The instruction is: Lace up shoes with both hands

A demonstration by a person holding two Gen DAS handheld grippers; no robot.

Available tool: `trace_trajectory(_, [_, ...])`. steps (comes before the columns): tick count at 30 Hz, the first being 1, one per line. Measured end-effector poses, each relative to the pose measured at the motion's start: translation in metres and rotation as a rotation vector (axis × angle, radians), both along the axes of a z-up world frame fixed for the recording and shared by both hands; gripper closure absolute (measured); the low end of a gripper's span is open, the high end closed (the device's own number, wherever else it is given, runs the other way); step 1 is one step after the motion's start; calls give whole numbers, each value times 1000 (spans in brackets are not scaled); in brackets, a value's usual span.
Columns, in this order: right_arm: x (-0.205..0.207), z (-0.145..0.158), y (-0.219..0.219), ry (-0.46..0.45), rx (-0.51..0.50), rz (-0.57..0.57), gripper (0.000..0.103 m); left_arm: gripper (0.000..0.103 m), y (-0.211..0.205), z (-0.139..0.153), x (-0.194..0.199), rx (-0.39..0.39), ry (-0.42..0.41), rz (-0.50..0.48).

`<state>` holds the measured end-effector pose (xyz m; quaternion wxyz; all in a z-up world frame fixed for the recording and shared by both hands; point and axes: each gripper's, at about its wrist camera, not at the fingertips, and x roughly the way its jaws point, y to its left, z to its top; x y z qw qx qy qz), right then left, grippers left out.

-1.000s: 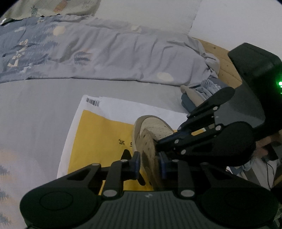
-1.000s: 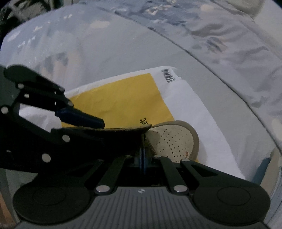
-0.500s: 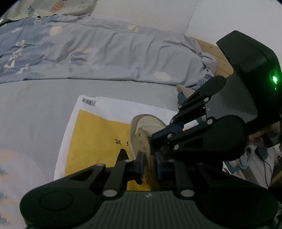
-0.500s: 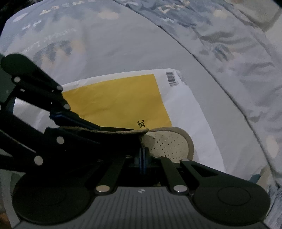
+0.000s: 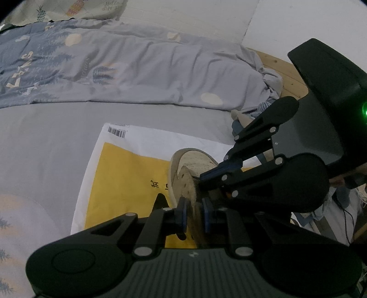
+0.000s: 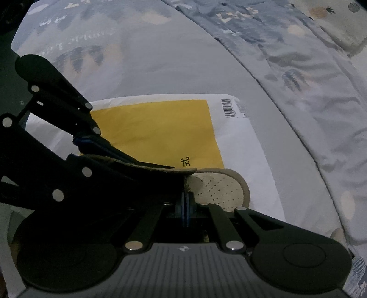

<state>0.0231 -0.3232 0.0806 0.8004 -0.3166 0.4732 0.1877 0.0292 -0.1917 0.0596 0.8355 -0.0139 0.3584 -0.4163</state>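
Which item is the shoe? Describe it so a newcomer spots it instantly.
On the grey bed sheet lies a white and yellow mailing bag with a barcode at one corner. The shoe sits on that bag's yellow part, between the two black grippers. It is the only beige thing there, with a perforated toe and a pale sole rim.

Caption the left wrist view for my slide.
Left tool pinches the beige shoe's side flap on a yellow mailer.

We read few markings. The mailer bag (image 6: 160,128) carries a barcode (image 6: 229,107) at one corner, digits illegible, and a small black "TH"-like mark (image 6: 185,162) on its yellow panel. The pillowcase (image 5: 75,9) shows partial script, apparently "Hello". The quilt (image 5: 114,68) lettering stays unreadable.
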Motion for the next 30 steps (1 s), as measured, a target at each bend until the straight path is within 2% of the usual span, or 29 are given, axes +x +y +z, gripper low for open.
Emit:
trace_trajectory(14, [-1, 0, 4, 16, -26, 38, 103, 89, 0, 0, 0, 1, 4, 0])
trace_trajectory(20, [1, -2, 6, -7, -8, 21, 103, 90, -1, 0, 0, -3, 3, -9])
trace_trajectory(24, [-1, -4, 14, -38, -31, 57, 103, 90, -1, -2, 1, 1, 5, -9])
trace_trajectory(29, [-8, -10, 16, -80, -68, 94, 103, 81, 5, -5, 9, -61, 69, -1])
trace_trajectory(30, [-10, -11, 16, -89, -68, 96, 103, 75, 8, -6, 12, -87, 94, 12])
